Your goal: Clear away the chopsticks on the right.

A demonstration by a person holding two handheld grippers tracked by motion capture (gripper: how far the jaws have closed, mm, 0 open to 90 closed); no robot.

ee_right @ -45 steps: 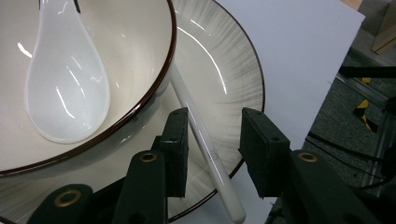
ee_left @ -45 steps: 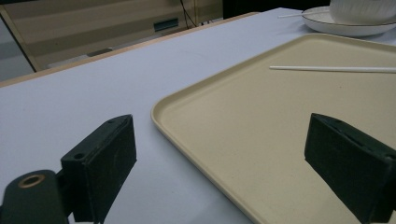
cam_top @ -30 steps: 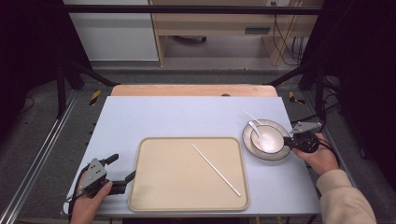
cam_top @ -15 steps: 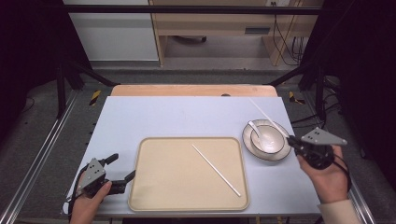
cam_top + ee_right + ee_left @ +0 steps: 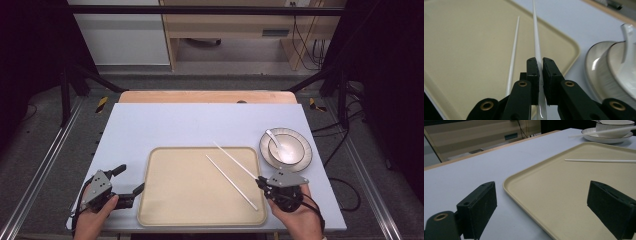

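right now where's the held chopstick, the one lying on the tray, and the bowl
held chopstick [image 5: 535, 37], right gripper view, mid shaft
chopstick lying on the tray [image 5: 231, 181], high view, mid shaft
bowl [image 5: 298, 145], high view, right rim

Bowl cut off at the right gripper view's edge, held chopstick's near end perhaps hidden between tool pads

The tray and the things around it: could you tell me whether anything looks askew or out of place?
Nothing is spilled or broken. One chopstick lies slantwise on the tray. The other chopstick is clamped in the right tongs and pokes out past the tray's far edge. The spoon rests in the bowl.
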